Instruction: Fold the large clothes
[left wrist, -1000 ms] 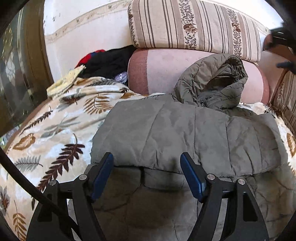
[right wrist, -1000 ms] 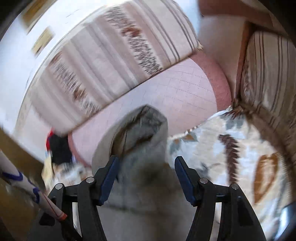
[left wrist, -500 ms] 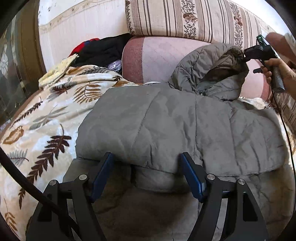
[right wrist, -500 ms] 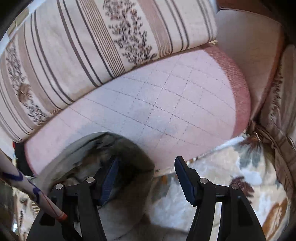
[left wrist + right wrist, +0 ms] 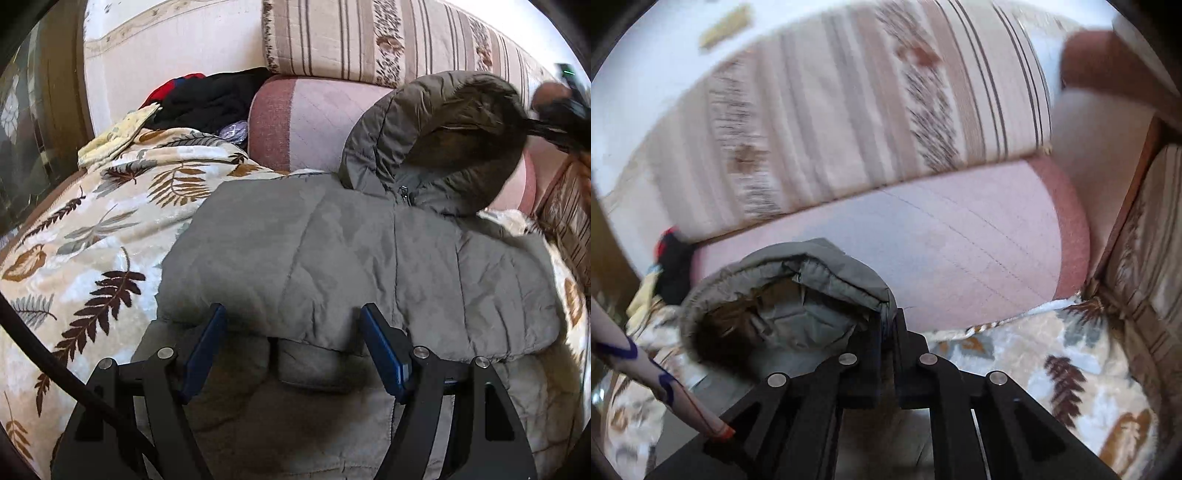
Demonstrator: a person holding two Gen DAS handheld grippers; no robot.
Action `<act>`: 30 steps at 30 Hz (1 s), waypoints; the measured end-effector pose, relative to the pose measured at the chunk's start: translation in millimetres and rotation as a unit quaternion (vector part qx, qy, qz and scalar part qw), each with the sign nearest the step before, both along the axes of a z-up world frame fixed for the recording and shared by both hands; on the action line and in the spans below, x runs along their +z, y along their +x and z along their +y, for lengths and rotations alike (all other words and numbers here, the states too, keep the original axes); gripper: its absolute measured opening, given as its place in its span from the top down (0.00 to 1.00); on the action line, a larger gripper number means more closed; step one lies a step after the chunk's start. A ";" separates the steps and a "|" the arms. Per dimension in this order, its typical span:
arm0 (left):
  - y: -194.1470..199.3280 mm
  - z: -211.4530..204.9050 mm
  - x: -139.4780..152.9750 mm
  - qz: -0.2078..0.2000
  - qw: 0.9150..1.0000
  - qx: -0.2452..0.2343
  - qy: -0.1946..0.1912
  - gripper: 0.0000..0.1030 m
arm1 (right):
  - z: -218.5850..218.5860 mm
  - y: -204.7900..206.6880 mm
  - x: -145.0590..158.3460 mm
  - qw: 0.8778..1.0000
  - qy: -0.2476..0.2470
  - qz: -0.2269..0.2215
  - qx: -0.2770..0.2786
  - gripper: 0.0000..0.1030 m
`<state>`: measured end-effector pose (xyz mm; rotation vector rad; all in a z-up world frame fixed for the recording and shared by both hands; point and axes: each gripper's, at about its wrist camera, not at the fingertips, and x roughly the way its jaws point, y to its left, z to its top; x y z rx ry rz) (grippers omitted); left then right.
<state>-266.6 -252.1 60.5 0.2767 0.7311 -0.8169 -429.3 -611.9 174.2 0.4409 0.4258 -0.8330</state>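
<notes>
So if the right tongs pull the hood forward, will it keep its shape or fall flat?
The hood will probably sag and fold: it is soft quilted fabric and already bends where the right tongs pinch its rim. The padding may make it spring partly open again. The jacket looks puffy, likely light.

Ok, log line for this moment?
jacket flat on blanket | right gripper just closed on hood edge | left gripper open over hem

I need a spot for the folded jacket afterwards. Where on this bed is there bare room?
Bare leaf-print blanket lies left of the jacket, below the clothes pile. A smaller patch sits right of the hood, by the pink bolster. The middle is crowded.
</notes>
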 end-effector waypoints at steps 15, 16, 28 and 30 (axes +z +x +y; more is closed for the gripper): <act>17.5 18.4 45.7 0.070 0.987 -0.018 -0.143 0.29 | 264.7 -64.0 -132.5 0.981 -0.065 0.156 0.096 0.96; 9.7 8.2 41.2 0.083 0.986 -0.042 -0.141 0.29 | 262.8 -57.8 -151.2 0.979 -0.059 0.172 0.093 0.97; -20.9 -59.8 -17.6 0.013 0.996 -0.081 0.040 0.25 | 236.0 -85.2 -156.9 0.982 0.010 0.175 0.071 0.98; -16.7 -56.8 -17.7 0.020 0.996 -0.081 0.033 0.25 | 235.1 -94.2 -130.1 0.986 -0.012 0.151 0.070 0.96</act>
